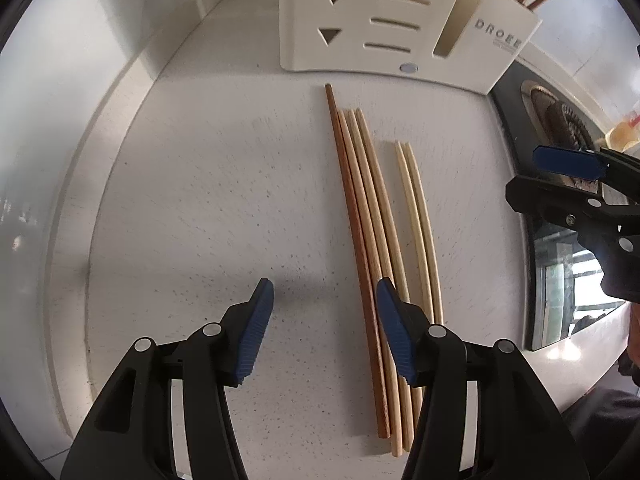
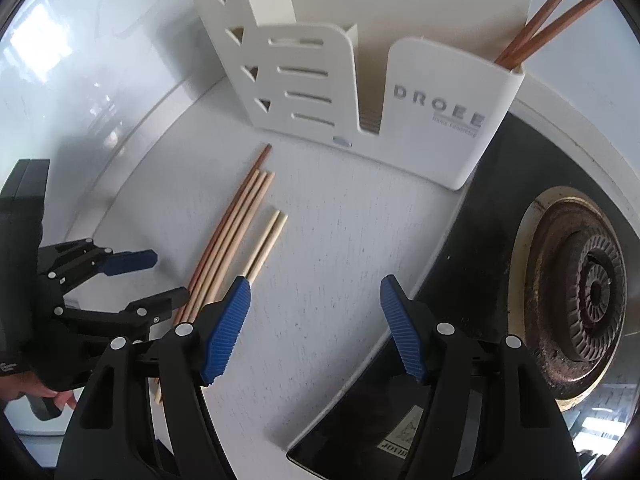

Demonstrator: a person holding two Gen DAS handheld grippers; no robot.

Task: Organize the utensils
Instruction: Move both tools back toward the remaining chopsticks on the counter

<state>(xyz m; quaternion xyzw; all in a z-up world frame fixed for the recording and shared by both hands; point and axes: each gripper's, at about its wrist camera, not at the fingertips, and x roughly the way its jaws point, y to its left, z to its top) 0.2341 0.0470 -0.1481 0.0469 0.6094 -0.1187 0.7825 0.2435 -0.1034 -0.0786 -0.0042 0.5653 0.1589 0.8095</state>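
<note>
I am looking down both grippers at a speckled white counter (image 1: 208,184). My left gripper (image 1: 325,328) is hovering with its jaws partly apart and nothing pinched; a dark brown chopstick (image 1: 352,216) is running up between the blue pads (image 1: 256,328), which are not pressing on it. Three tan chopsticks (image 1: 370,200) are lying against it, and two pale chopsticks (image 1: 416,216) just beside those. My right gripper (image 2: 315,328) is hanging fairly wide over bare counter, empty. The white holder (image 2: 436,120) is standing behind the row, two brown chopsticks (image 2: 552,20) leaning in what looks like its right compartment. A burner (image 2: 580,296) is sitting at the right.
</note>
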